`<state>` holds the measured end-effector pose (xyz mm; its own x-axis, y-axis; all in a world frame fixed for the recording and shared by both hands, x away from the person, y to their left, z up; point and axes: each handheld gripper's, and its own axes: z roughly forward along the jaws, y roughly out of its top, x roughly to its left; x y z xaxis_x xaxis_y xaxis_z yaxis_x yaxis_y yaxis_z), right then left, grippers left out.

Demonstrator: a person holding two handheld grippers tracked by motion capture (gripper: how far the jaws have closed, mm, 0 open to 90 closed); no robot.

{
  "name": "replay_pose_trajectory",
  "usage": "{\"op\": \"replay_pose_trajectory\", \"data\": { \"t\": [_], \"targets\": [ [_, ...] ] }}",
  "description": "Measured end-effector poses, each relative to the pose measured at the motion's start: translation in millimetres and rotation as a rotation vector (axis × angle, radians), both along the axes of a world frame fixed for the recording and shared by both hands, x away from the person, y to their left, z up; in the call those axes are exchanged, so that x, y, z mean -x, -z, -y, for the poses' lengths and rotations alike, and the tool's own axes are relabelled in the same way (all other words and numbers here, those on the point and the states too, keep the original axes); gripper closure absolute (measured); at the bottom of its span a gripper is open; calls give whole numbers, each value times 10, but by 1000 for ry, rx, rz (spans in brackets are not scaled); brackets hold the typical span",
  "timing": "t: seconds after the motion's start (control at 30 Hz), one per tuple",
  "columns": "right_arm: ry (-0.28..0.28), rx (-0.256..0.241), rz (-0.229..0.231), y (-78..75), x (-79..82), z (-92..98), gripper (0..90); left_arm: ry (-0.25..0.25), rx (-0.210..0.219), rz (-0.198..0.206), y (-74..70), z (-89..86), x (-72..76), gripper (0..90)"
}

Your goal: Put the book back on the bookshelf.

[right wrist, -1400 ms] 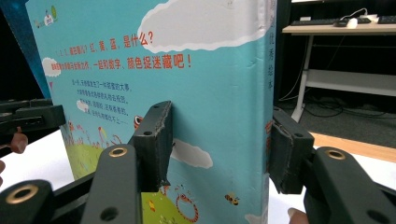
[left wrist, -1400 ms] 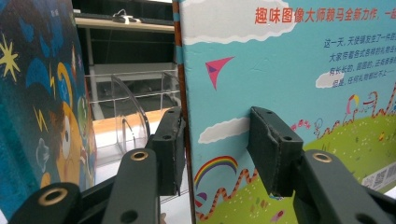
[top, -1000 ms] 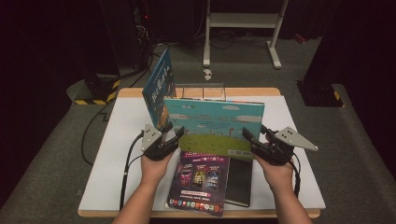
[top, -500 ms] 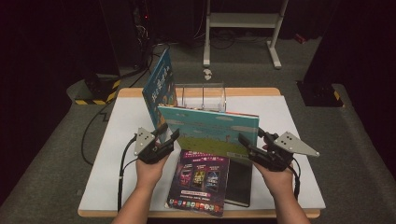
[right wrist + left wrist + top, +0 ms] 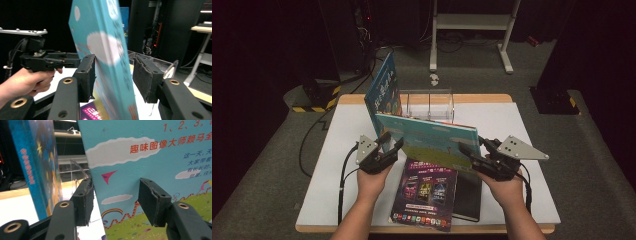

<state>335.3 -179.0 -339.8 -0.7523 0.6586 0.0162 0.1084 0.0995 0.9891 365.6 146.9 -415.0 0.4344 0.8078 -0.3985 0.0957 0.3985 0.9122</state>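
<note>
A light blue picture book [image 5: 427,137] hangs tilted above the table between both grippers. My left gripper [image 5: 393,140] is at its left lower corner. In the left gripper view the jaws [image 5: 115,195] stand wide apart, with the book's [image 5: 150,157] left edge between them and one pad in front of the cover. My right gripper [image 5: 473,145] is at the book's right end. There the book [image 5: 100,42] runs edge-on between the spread jaws [image 5: 113,72], one pad close to the cover. Both grippers are open.
A darker blue book [image 5: 382,92] stands leaning at the left of a clear acrylic rack [image 5: 427,102] at the table's far edge. A purple book [image 5: 424,192] lies flat near me, partly over a black book [image 5: 467,197]. The white table [image 5: 332,165] has bare room left and right.
The light blue book stood nearly upright facing me a second ago. It now sits tilted and a little lower, and both hands have drawn slightly back toward me.
</note>
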Motion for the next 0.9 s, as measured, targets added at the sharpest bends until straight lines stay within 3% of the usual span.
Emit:
{"op": "replay_pose_trajectory", "data": {
  "t": [0.17, 0.3, 0.33, 0.37, 0.43, 0.6, 0.73, 0.9],
  "targets": [
    [2, 36, 62, -22, 32, -38, 636, 1, -5, -4, -56, 42, -12, 475],
    [-107, 38, 72, -14, 40, -10, 798, -13, -3, -9, -34, 24, -23, 483],
    [-98, 40, 77, -12, 57, -23, 800, -13, -6, -13, -17, 14, -18, 482],
    [-52, 46, 80, -16, 69, -36, 801, -13, -12, -20, 8, 1, -8, 482],
    [-74, 7, 48, -5, -3, 40, 805, -8, -31, -38, 74, -39, 24, 481],
    [-69, 3, 59, 7, 17, 30, 806, -24, -57, -90, 285, -257, 171, 481],
    [-62, -16, 58, 9, 10, -2, 807, -44, -37, -120, 410, -433, 297, 481],
    [-37, -41, 42, 0, -28, -42, 807, -77, -44, -132, 505, -616, 444, 481]
  ]
}}
